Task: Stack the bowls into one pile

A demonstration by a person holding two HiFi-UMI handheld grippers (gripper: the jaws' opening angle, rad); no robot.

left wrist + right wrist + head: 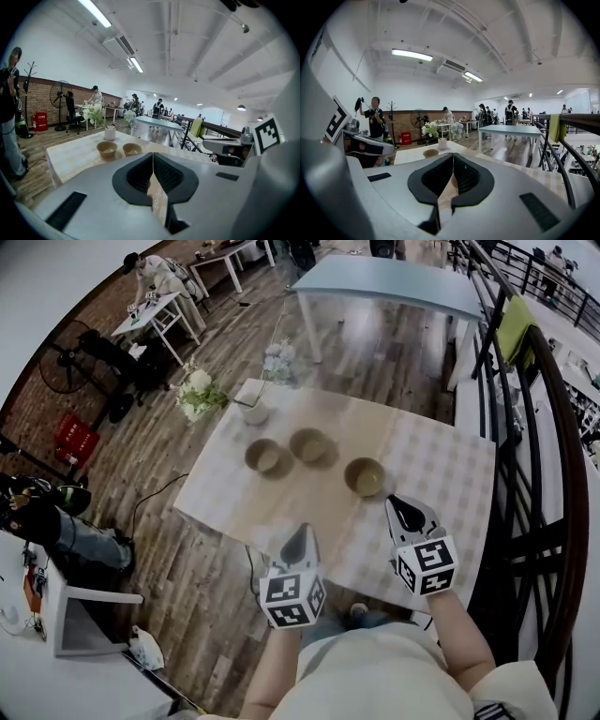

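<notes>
Three tan bowls sit apart in a loose row mid-desk (441, 474): left bowl (267, 457), middle bowl (310, 444), right bowl (365, 476). None are nested, so the stacking looks unstarted. The person holds both tools low by the desk's near edge, short of the bowls. Left gripper (302, 538): jaws pressed together, nothing btwn them. Right gripper (405, 512): same, and it sits nearest the right bowl, prob. the first pick. Both point fwd toward the row, likely a ready pose before reaching. A cup w/ flowers (253, 412) stands near the far left corner, out of the stacking path.
</notes>
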